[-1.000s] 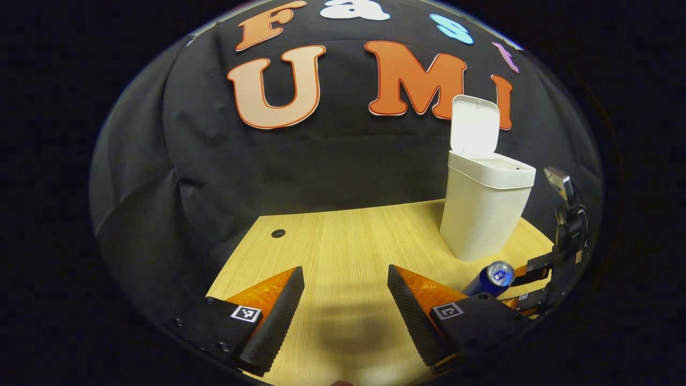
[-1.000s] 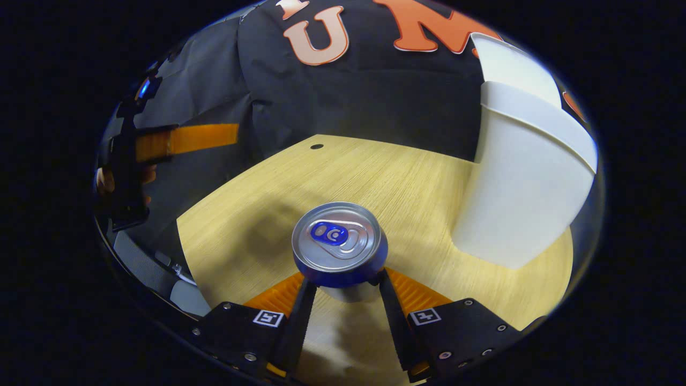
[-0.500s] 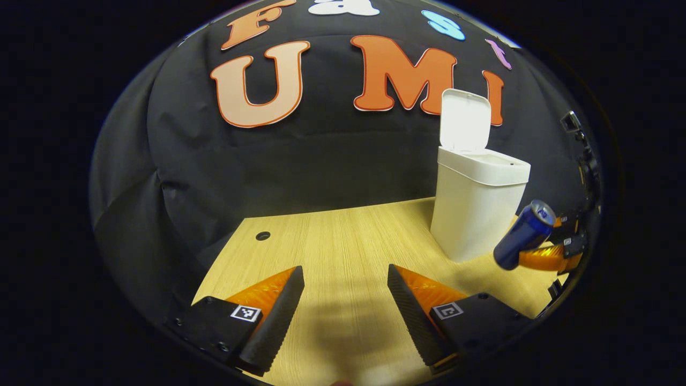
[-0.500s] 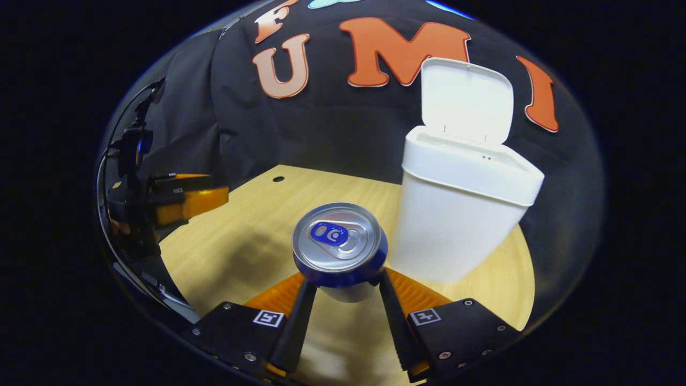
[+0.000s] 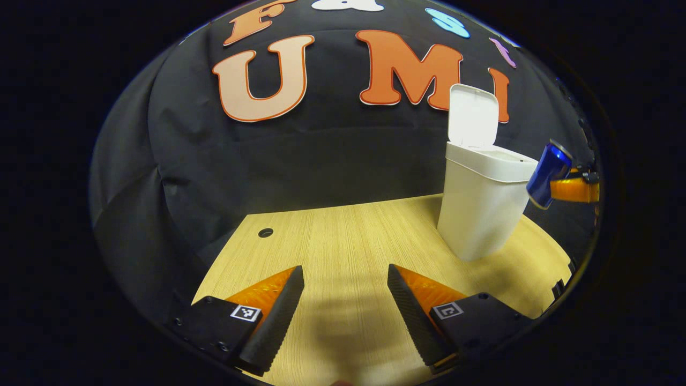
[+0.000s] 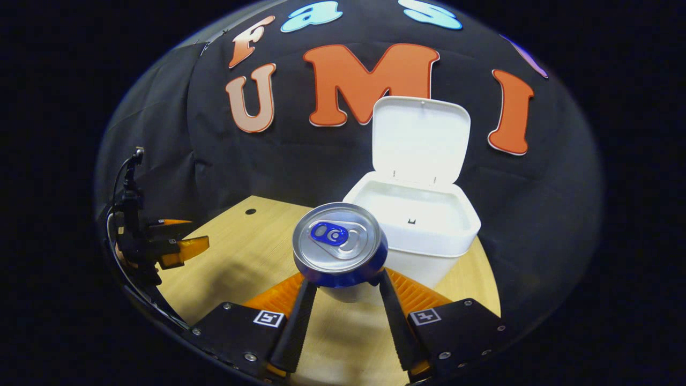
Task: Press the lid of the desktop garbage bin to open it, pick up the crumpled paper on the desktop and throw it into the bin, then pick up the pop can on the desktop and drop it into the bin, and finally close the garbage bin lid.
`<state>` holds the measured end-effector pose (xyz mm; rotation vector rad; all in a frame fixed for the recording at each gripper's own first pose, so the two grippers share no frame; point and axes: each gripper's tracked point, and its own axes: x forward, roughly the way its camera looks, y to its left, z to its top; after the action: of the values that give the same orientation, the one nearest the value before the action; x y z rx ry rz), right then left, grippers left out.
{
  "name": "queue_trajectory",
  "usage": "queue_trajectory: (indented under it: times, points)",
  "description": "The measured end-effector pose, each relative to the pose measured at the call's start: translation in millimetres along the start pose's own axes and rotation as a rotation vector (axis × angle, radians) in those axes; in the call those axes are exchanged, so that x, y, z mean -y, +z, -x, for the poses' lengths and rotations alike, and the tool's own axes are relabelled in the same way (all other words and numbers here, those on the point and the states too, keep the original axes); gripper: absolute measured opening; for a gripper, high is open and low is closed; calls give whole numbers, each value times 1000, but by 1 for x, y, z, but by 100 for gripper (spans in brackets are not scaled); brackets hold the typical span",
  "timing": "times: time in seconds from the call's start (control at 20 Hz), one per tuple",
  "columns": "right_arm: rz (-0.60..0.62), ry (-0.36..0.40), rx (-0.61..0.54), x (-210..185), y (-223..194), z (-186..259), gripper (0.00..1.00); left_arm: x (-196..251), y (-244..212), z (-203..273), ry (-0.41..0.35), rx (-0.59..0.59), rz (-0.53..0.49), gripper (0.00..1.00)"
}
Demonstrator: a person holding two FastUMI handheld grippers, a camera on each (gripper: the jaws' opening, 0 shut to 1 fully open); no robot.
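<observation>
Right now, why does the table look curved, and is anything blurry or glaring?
Left gripper view: fisheye bends the table edge; soft shadow beneath the left gripper. Right gripper view: sharp; lid glows bright; can top shows mild sheen.

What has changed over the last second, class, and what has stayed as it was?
The right gripper, still shut on the pop can, has lifted it off the desk to beside the bin's rim. The lid stays open; the left gripper stays open and empty.

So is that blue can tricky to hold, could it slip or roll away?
The pop can looks smooth and round, so probably slippery; the right gripper pinches its sides. Set down sideways it would likely roll. Its tab looks unopened, so possibly heavy.
</observation>
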<state>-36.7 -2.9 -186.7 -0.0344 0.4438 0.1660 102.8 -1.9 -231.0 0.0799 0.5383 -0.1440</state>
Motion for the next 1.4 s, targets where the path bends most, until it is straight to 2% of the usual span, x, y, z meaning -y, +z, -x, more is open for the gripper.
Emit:
queue_trajectory:
  times: [0.35,0.7,0.9,0.95,1.0,1.4]
  points:
    - [-29,-28,94,32,55,-8,70,-5,-3,-6,16,-9,4,100]
    - [-41,-88,124,69,77,-44,70,-26,-7,3,82,-17,16,100]
    - [-83,-105,112,77,81,-74,70,-34,-10,10,123,-25,31,100]
    - [-82,-108,111,78,80,-80,65,-37,-11,12,132,-27,31,100]
    - [-82,-109,105,79,79,-84,70,-40,-13,16,141,-29,31,100]
    - [-67,-130,37,87,55,-109,70,-46,-17,27,183,-37,43,100]
